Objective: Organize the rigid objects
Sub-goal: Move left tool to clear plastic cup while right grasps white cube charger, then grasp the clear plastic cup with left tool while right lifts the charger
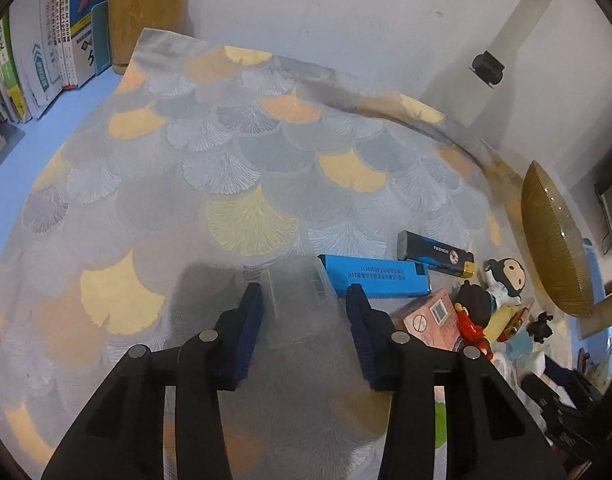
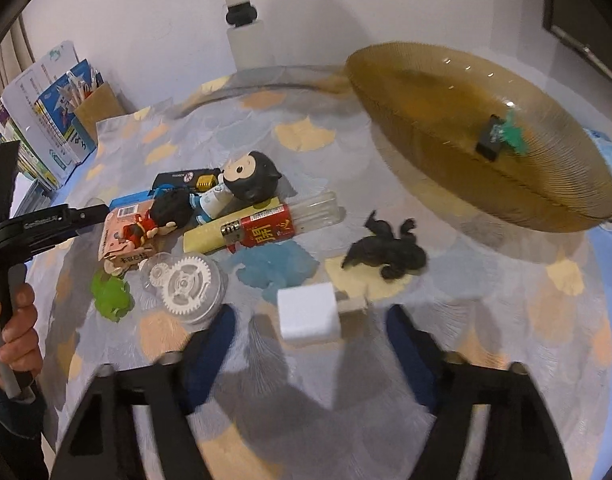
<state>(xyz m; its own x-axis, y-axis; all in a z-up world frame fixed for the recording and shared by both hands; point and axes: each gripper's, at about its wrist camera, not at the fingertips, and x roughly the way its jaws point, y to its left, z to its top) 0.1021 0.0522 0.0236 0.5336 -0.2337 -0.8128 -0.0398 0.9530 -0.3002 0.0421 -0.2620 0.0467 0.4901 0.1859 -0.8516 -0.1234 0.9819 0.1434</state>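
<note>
The left gripper [image 1: 303, 300] is seen pinching a clear plastic box [image 1: 301, 304]: the blue pads are pressed against its two sides. The box lies on the patterned cloth [image 1: 225, 160] of the table, near the middle, just beside a blue lighter [image 1: 380, 278]. The right gripper [image 2: 310, 320] is held with its jaws spread, and a white cube charger [image 2: 308, 314] sits between them, touched by neither pad. Beyond it, toward the far right corner, an amber glass dish [image 2: 446, 148] already holds a small dark item.

A slip is judged the main risk on the left: the clear box is smooth, and it could tilt or drop if lifted quickly. The blue lighter might also be nudged, since it lies so close to the box. On the right, the charger could be pushed rather than caught if the jaws are closed off-centre, and the white gear toy [image 2: 187, 280] and black figure [image 2: 386, 250] nearby could be disturbed.

Both grippers are angled steeply downward at the table. A hand [image 2: 13, 320] gripping the left tool's handle is visible at the left edge of the right wrist view.
</note>
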